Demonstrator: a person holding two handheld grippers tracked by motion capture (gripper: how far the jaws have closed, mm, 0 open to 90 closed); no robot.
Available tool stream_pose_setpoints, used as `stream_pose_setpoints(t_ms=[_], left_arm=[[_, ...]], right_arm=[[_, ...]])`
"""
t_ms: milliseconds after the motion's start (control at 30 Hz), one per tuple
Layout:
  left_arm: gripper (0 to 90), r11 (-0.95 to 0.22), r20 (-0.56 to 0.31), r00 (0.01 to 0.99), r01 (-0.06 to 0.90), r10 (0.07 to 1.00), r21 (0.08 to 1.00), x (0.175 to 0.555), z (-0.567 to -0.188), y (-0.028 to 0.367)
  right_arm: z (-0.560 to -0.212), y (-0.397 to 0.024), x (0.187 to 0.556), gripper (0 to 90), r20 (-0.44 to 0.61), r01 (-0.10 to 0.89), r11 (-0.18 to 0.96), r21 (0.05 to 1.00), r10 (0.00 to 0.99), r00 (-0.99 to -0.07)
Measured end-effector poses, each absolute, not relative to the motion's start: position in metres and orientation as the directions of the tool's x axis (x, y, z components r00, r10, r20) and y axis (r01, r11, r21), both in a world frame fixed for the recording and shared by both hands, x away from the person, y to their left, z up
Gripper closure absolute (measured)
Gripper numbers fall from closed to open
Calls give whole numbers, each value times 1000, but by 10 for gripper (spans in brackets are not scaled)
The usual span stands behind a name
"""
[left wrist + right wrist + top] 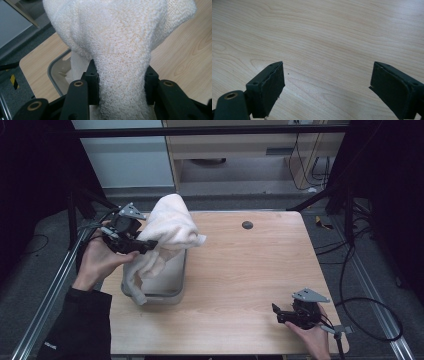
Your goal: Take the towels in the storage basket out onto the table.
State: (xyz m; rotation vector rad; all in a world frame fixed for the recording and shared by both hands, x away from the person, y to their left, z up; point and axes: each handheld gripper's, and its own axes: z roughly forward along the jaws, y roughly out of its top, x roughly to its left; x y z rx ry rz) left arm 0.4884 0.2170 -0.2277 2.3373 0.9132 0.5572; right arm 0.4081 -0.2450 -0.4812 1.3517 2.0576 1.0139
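A white terry towel (pixel 167 227) hangs bunched over a grey plastic bin (pixel 167 294) at the table's left side. My left gripper (pixel 145 245) is shut on a thick fold of it; in the left gripper view the towel (pixel 122 62) is squeezed between both black jaws, and the bin's rim (pixel 53 75) shows below it. One end of the towel trails down the bin's front left corner. My right gripper (pixel 281 314) rests near the table's front right corner, open, with bare wood (pixel 327 62) between its jaws.
The wooden table (pixel 250 270) has a small dark round hole (pixel 247 225) near its far edge. Metal rails run along both sides of the table. Cables lie on the floor to the right (pixel 370 315).
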Motion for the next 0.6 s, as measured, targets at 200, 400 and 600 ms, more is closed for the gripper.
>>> stream_pose_setpoints(t_ms=[200, 400, 600], left_arm=[[599, -617, 180, 685, 470, 706, 631, 484, -218, 213], [598, -626, 184, 697, 455, 693, 633, 479, -210, 207], [598, -640, 194, 710, 437, 677, 632, 474, -201, 197]], right_arm=[[-481, -245, 408, 118, 7, 563, 240, 791, 916, -402], [-481, -245, 408, 118, 12, 564, 237, 791, 916, -400], [-481, -245, 408, 119, 9, 565, 240, 790, 916, -401]])
